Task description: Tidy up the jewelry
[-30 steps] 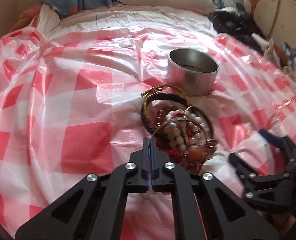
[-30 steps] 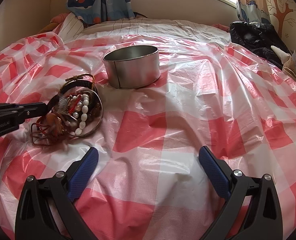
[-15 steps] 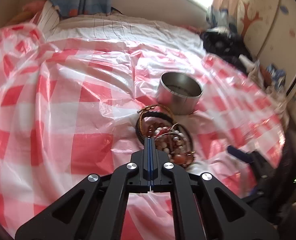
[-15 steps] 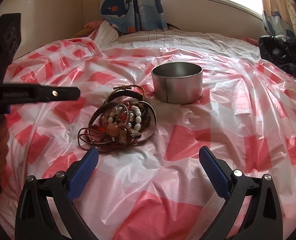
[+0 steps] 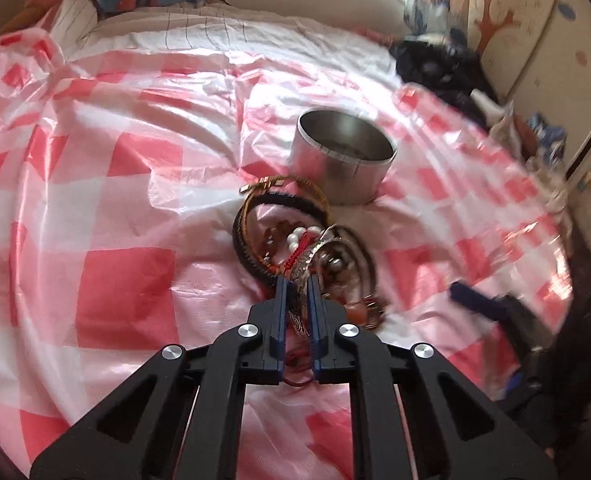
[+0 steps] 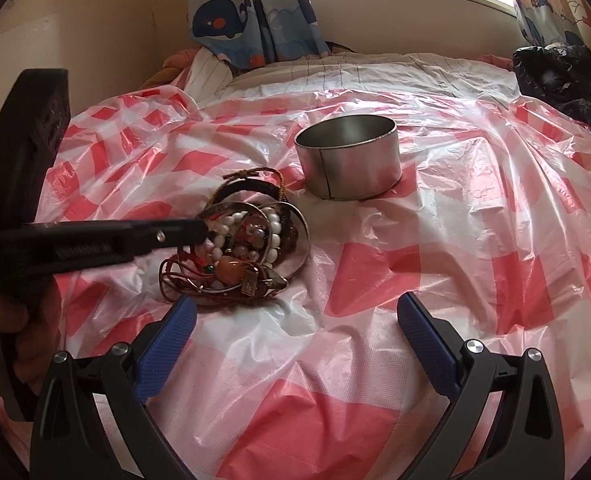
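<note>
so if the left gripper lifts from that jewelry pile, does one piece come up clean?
Probably not: the jewelry pile looks tangled, so cords and beads may drag along. Strands likely hang floppy; the bangles look stiff. The plastic sheet looks slick.

- Left gripper (image 5: 297,296) reaching down into the jewelry pile (image 5: 303,248), jaws opening, a narrow gap between the blue pads.
- A silvery patterned bracelet (image 5: 300,270) stands in that gap, with red cord beside it; whether the pads press on it cannot be told.
- The pile: black braided band (image 5: 255,216), white beads (image 5: 301,234), dark thin bangles, all tangled on the red-and-white checked plastic sheet (image 5: 123,292).
- Round metal tin (image 5: 341,162) upright just beyond the pile, open top, very close to the gold-coloured bangle.
- Right gripper (image 5: 491,308) blurred at the right edge, one blue pad showing.
</note>
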Tool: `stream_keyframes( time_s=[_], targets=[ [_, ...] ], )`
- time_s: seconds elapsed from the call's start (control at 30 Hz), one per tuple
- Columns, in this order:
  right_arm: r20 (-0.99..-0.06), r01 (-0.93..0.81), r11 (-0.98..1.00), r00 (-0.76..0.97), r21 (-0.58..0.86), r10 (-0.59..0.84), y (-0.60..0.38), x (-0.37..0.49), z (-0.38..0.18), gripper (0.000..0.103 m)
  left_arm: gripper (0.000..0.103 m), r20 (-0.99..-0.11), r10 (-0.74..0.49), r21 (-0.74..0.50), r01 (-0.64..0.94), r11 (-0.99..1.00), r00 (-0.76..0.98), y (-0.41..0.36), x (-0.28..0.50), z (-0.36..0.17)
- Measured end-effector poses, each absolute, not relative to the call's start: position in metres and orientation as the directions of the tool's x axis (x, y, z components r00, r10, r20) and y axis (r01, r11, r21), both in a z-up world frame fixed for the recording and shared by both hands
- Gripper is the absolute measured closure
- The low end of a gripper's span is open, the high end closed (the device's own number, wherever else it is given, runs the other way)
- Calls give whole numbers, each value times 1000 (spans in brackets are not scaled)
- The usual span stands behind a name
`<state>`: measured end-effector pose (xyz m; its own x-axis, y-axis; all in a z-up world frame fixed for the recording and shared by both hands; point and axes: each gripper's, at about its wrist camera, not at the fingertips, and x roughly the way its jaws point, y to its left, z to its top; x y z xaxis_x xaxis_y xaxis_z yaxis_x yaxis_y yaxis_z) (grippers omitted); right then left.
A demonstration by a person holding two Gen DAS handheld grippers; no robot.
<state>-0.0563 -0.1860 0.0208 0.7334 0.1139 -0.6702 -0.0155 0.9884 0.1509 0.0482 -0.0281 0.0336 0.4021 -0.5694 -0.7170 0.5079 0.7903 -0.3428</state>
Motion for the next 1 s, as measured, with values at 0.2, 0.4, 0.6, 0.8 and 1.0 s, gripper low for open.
stream_keyframes(
  time_s=[0.2,0.4,0.6,0.8,1.0],
  targets=[
    [-655,-84,991,744,103,131,-170,-61,27,7,95,-625,-687,-480,511,713,371,-4,40,56],
    [-653,-94,990,744,107,141,-169,-60,26,7,96,-650,-647,-425,515,744,399,-2,34,63],
    [-655,-107,987,739,120,160,-170,-60,26,7,98,-609,-681,-452,528,719,407,8,32,72],
    [-661,-146,979,722,143,204,-166,-58,28,7,98,-579,-702,-494,507,706,414,17,35,74],
    [-685,-182,967,682,179,255,-160,-48,26,7,97,-567,-699,-514,476,714,436,24,38,74]
  ],
)
